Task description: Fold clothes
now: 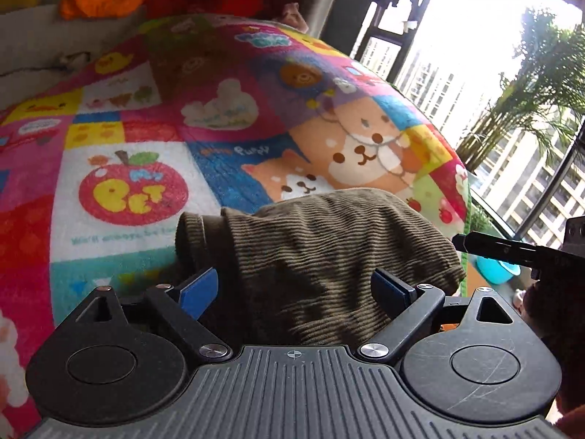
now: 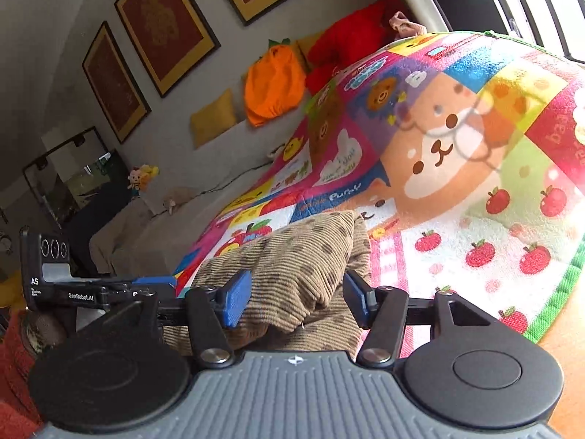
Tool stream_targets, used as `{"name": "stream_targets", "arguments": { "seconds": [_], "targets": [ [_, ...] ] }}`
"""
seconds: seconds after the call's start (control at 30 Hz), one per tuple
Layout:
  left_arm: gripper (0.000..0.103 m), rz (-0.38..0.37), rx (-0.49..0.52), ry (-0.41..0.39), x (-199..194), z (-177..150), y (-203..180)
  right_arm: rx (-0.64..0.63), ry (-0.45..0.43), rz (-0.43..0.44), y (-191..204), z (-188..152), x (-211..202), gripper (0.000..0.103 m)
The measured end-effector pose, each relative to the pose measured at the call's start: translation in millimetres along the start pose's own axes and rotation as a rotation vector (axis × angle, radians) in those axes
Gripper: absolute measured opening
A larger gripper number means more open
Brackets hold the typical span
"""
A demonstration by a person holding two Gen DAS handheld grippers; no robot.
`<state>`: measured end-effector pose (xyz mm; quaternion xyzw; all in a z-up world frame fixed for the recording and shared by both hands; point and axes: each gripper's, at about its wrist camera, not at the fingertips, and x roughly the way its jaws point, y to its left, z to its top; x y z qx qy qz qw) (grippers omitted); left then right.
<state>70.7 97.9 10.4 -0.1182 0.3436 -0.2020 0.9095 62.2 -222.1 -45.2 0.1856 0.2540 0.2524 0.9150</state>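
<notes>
Corduroy garment (image 1: 321,241) lies bunched between both open claws.

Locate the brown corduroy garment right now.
The brown corduroy garment lies bunched on the colourful cartoon-print blanket near its green-trimmed edge, directly ahead of the open left gripper and right gripper.

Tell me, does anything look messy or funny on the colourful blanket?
A little. The brown corduroy garment lies bunched at the near edge of the colourful cartoon blanket, its layers uneven. Both the left gripper and right gripper are open around it. Nothing looks spilled or torn.
</notes>
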Motion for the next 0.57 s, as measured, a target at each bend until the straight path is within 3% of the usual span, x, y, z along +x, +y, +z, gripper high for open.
{"name": "stream_targets", "arguments": {
  "seconds": [0.13,0.23,0.3,0.37,0.4,0.47,0.57],
  "targets": [
    [0.083,-0.030,-0.090,0.026,18.6,-13.8,5.4,-0.002,0.031,-0.008,-1.2,7.2,34.1,0.061],
    [0.064,-0.045,-0.115,0.034,29.1,-23.0,4.7,0.004,0.075,-0.020,-3.7,3.9,57.6,0.061],
    [0.045,-0.061,-0.106,0.029,28.6,-24.2,1.9,-0.007,0.091,-0.022,-3.2,-0.3,65.0,0.060],
    [0.030,-0.087,-0.094,0.015,21.9,-22.0,-1.6,-0.024,0.093,-0.019,0.8,-1.1,64.6,0.041],
    [0.025,-0.107,-0.089,0.006,17.0,-20.0,-3.4,-0.033,0.089,-0.014,3.9,-0.2,61.7,0.038],
    [0.024,-0.150,-0.081,-0.026,0.7,-15.4,-8.0,-0.047,0.072,0.011,11.8,7.1,52.5,0.025],
    [0.023,-0.224,-0.067,-0.068,-26.4,-11.2,-17.0,-0.053,0.026,0.083,24.6,22.2,28.7,0.023]
  ]
}}
